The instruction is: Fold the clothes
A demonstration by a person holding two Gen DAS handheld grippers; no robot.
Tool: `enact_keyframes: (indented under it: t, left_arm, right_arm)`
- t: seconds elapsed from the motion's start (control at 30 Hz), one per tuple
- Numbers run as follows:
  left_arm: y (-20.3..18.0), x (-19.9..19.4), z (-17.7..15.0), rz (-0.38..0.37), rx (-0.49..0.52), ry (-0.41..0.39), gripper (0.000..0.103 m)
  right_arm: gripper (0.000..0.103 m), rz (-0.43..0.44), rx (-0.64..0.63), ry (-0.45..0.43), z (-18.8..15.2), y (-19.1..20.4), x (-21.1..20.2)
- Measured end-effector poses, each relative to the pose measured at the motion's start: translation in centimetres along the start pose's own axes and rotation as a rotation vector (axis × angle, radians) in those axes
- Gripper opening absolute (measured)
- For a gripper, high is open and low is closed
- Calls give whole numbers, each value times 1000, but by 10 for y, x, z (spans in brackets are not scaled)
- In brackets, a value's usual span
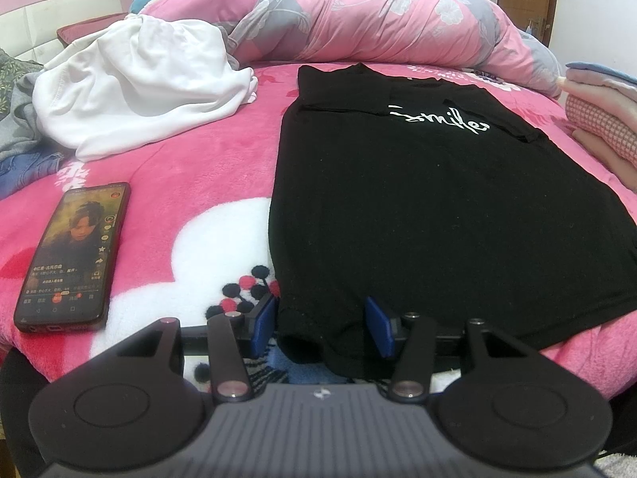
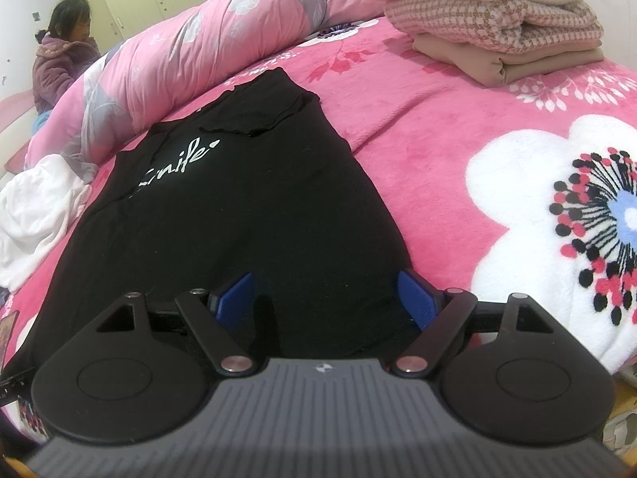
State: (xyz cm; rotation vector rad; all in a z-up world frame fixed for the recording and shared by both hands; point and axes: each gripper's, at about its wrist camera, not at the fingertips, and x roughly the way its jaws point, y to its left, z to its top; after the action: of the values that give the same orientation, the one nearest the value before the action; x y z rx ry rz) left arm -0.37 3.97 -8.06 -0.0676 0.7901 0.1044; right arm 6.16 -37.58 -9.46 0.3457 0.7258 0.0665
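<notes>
A black T-shirt with white "Smile" lettering lies flat on the pink flowered blanket, its sleeves folded in. My left gripper sits at the near hem's left corner, where the cloth droops over the bed edge. Its blue pads stand either side of a bunch of that hem without clearly squeezing it. In the right wrist view the same shirt runs away from my right gripper. That gripper is wide open over the hem's right corner, with black cloth between its blue pads.
A lit phone lies left of the shirt. Behind it are a crumpled white garment and other clothes. A rolled pink quilt lines the far side. Folded clothes are stacked right. A person sits beyond the quilt.
</notes>
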Motion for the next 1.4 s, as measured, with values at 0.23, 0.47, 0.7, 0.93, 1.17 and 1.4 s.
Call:
enact_keyframes:
  t: [0.23,0.47,0.7,0.93,1.17,1.4]
  left_arm:
    - [0,0,0,0,0,0,51]
    - [0,1,0,0,-1,-1,51]
    - [0,1,0,0,0,-1,51]
    - [0,1,0,0,0,-2,51]
    - [0,2,0,-1,-1,-3,51]
    - [1,2,0,-1,0,-3,51]
  right_arm:
    - [82,-3,-6,-4,-1,2,1]
    - [82,-6,-10,-6,-2,2,1]
    - [82,-9,-12,-7,-2,3,1]
    - [83,-10,-12,-7,-2,4,1]
    - [83,-12,-11,-8,-3,5,1]
    - [83,-13,-10,-8,-3,5,0]
